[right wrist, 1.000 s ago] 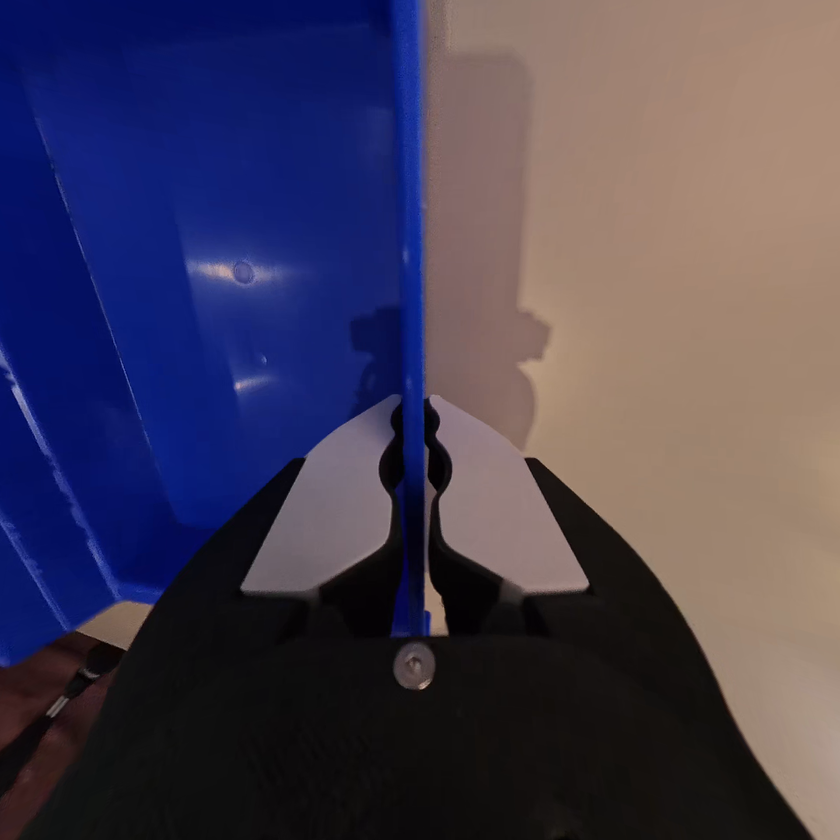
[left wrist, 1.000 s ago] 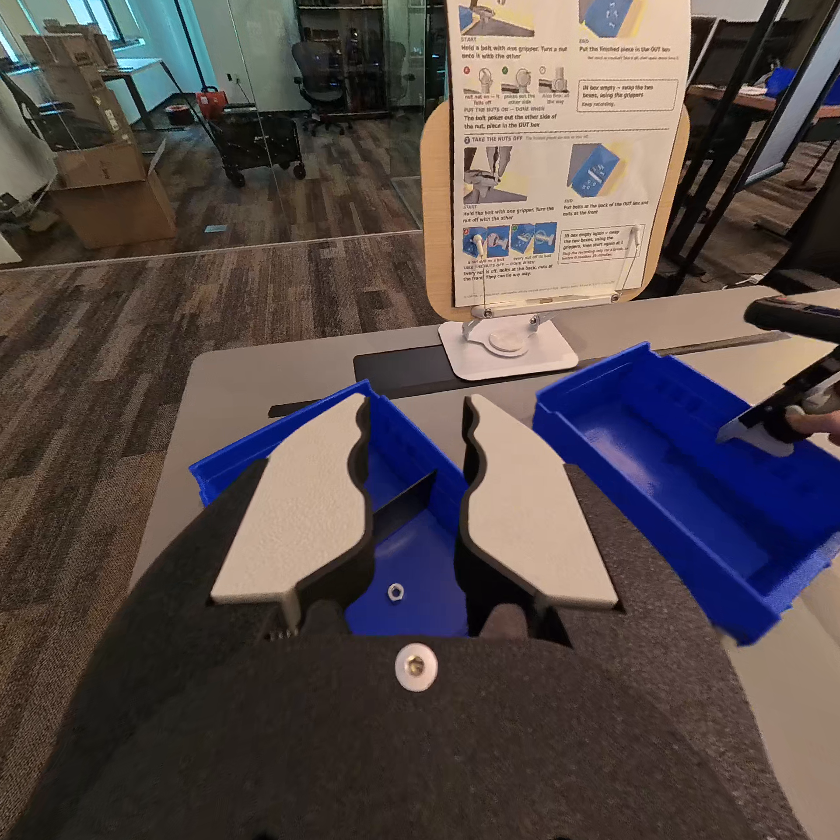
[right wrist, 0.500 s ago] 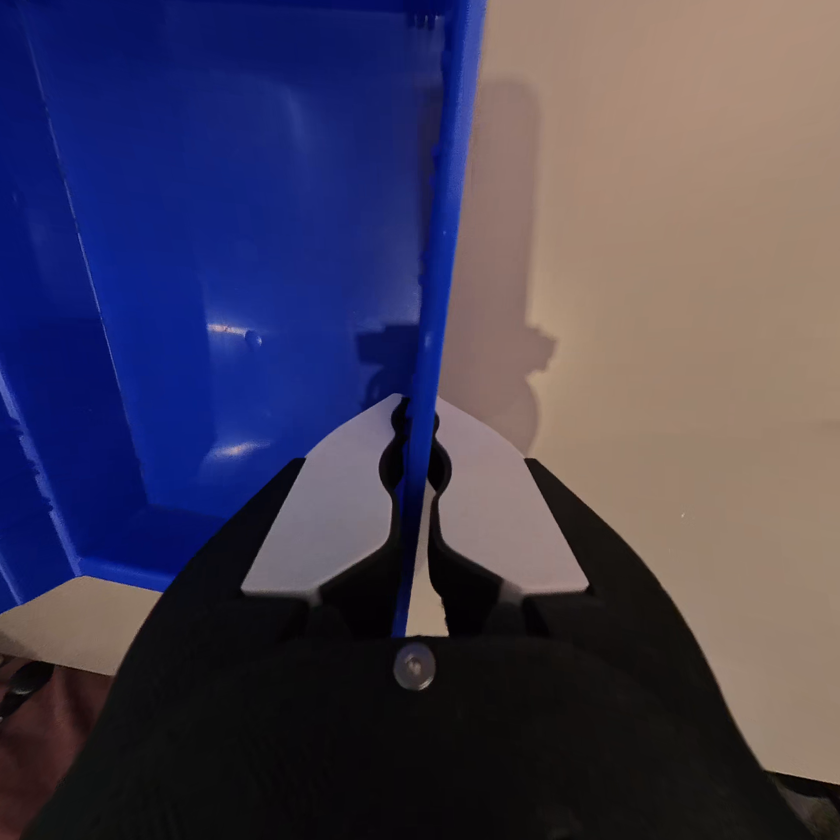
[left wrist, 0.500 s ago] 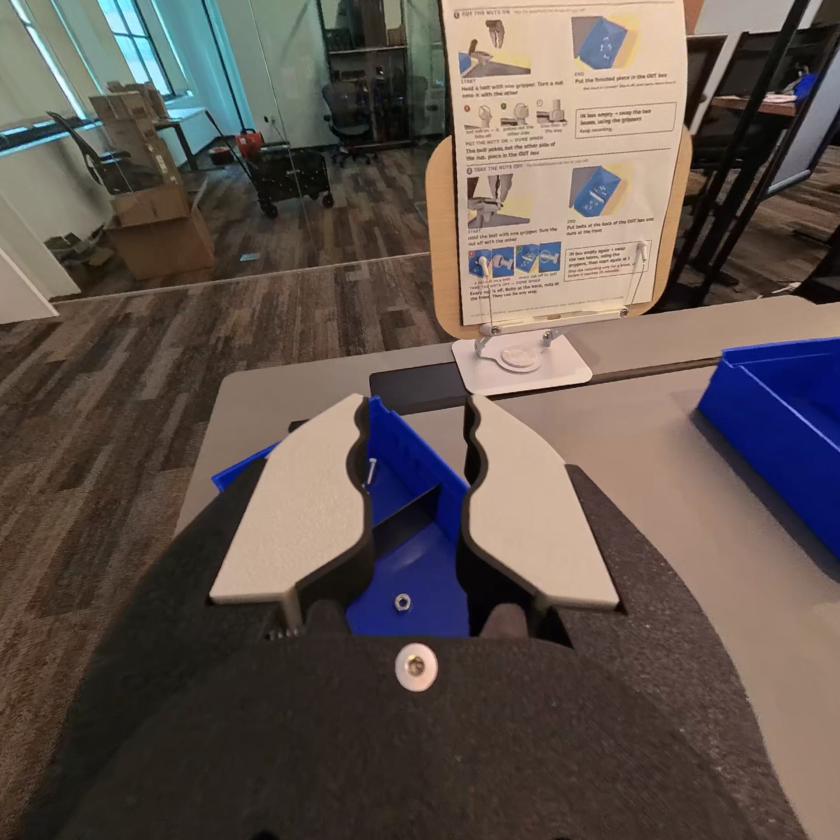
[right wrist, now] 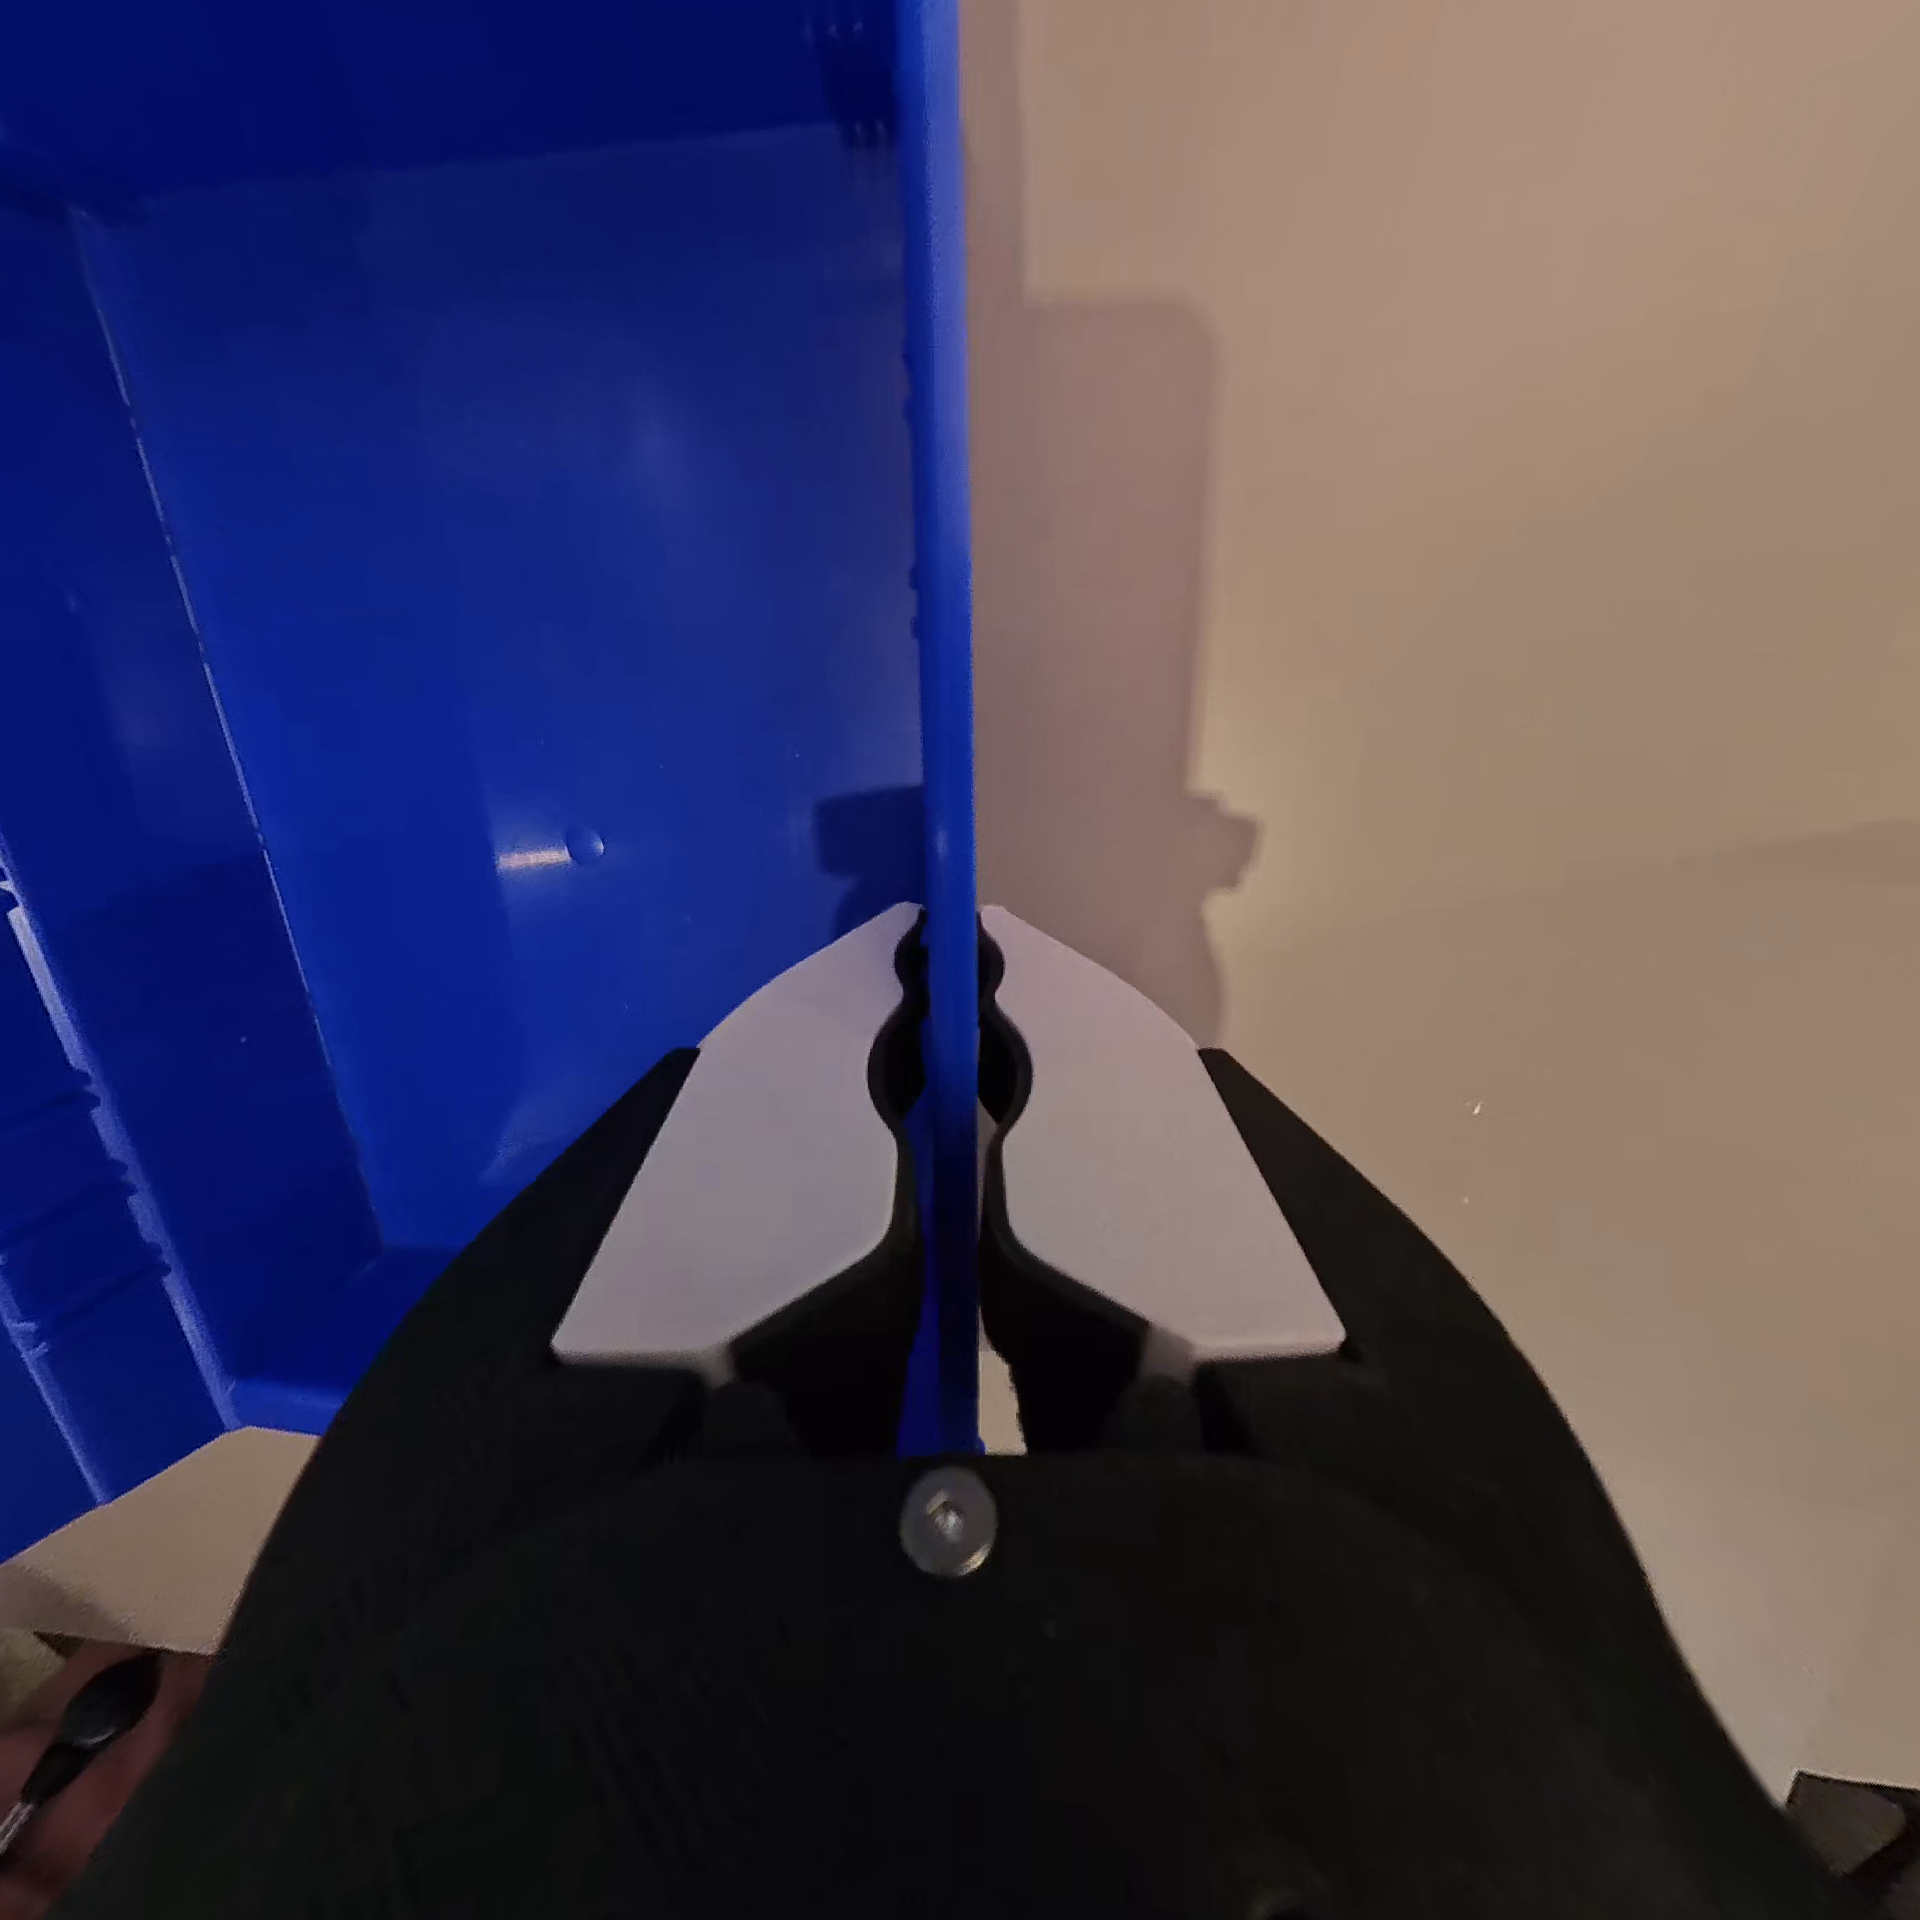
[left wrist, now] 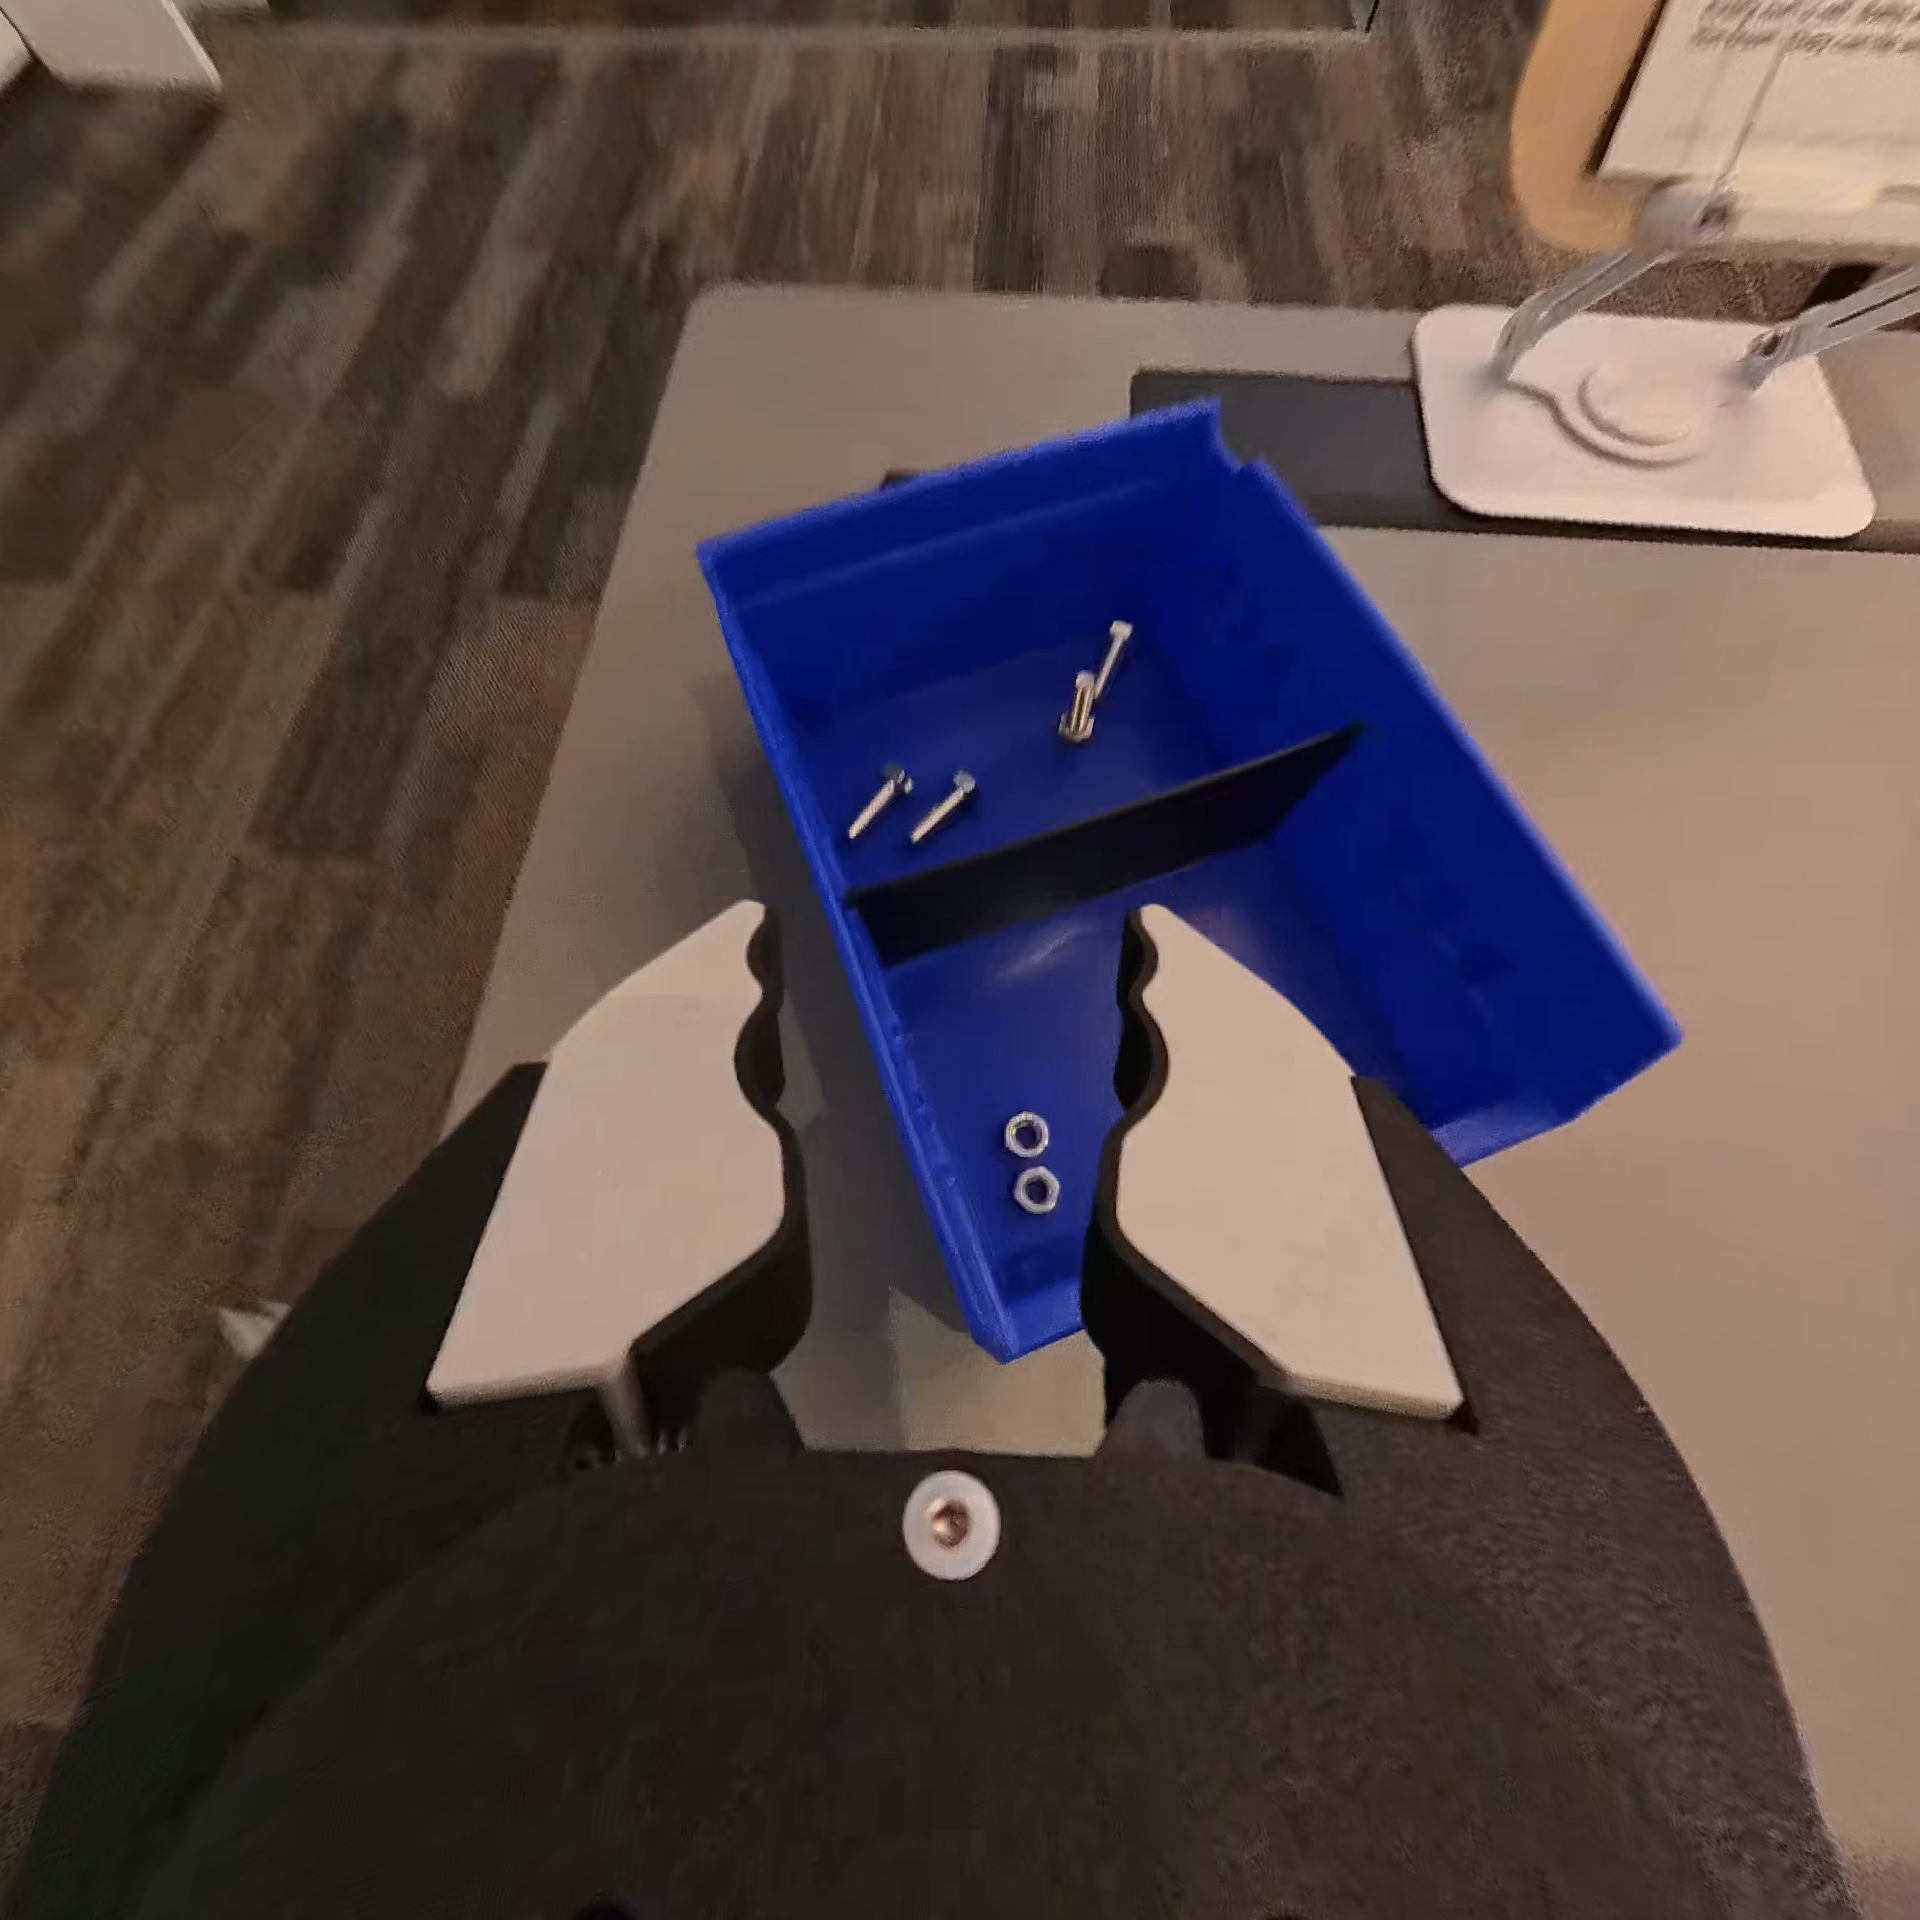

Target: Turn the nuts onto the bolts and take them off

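Your left tongs (left wrist: 945,925) gape wide over the divided blue bin (left wrist: 1382,831); your right tongs (right wrist: 948,912) pinch the empty blue bin's wall (right wrist: 935,520).

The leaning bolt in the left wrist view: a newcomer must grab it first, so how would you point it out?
Find the blue bin on the grey table, then its far compartment behind the dark divider. Three bolts are there; take the leaning bolt near the right wall, propped on something blurred, unlike the flat pair at left.
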Available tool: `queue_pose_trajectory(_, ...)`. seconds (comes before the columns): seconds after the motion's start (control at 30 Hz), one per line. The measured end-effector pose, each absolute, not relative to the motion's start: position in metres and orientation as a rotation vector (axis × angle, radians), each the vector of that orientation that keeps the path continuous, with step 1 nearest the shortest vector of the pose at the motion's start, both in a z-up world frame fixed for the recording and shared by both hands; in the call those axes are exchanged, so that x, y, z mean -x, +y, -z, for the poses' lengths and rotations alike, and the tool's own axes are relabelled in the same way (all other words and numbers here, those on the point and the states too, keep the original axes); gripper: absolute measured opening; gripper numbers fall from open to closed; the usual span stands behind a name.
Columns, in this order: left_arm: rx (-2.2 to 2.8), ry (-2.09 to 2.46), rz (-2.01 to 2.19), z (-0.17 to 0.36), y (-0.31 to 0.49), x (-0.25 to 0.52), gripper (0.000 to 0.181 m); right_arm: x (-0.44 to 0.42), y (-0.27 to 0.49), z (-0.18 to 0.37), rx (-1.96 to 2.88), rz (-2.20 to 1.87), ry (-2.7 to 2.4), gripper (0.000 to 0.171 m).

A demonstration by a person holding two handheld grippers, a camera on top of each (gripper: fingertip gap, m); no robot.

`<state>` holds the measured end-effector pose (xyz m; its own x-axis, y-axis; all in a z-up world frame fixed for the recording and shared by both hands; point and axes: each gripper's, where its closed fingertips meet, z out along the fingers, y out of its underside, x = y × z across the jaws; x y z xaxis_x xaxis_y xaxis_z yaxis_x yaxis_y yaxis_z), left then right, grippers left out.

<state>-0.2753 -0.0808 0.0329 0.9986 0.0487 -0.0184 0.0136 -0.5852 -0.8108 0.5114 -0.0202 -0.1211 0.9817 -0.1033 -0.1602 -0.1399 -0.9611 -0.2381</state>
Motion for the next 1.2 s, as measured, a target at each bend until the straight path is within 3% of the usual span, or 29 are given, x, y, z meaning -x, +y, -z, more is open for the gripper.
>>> queue_pose_trajectory(0.13, 2.192, -0.096, -0.035, -0.006, -0.081, 0.294, 0.057, -0.511, -0.021, 0.121, 2.885, -0.182, 0.156, 0.006)
queue_pose_trajectory(0.23, 2.248, -0.099, -0.045, 0.012, -0.085, 0.3, 0.064, -0.511, -0.02, 0.12, 2.846, -0.14, 0.091, 0.01)
queue_pose_trajectory(0.3, 2.273, -0.117, -0.041, 0.022, -0.082, 0.304, 0.068, -0.515, -0.014, 0.112, 2.773, -0.073, 0.068, 0.029)
queue_pose_trajectory(0.43, 2.478, -0.155, -0.002, 0.066, -0.085, 0.3, 0.079, -0.502, 0.0, 0.073, 2.543, -0.089, 0.011, 0.049)
queue_pose_trajectory(0.5, 2.534, -0.134, -0.027, 0.085, -0.082, 0.297, 0.074, -0.495, -0.004, 0.056, 2.475, -0.097, -0.001, 0.054)
queue_pose_trajectory(0.57, 2.596, -0.105, -0.063, 0.102, -0.082, 0.297, 0.059, -0.486, -0.007, 0.037, 2.375, -0.129, -0.004, 0.047)
queue_pose_trajectory(0.67, 2.638, -0.04, 0.009, 0.115, -0.075, 0.289, 0.018, -0.489, -0.014, 0.017, 2.294, -0.101, 0.02, 0.046)
queue_pose_trajectory(1.2, 2.604, 0.503, 0.07, 0.116, -0.014, 0.256, 0.013, -0.404, 0.003, -0.045, 2.103, -0.342, -0.26, 0.045)
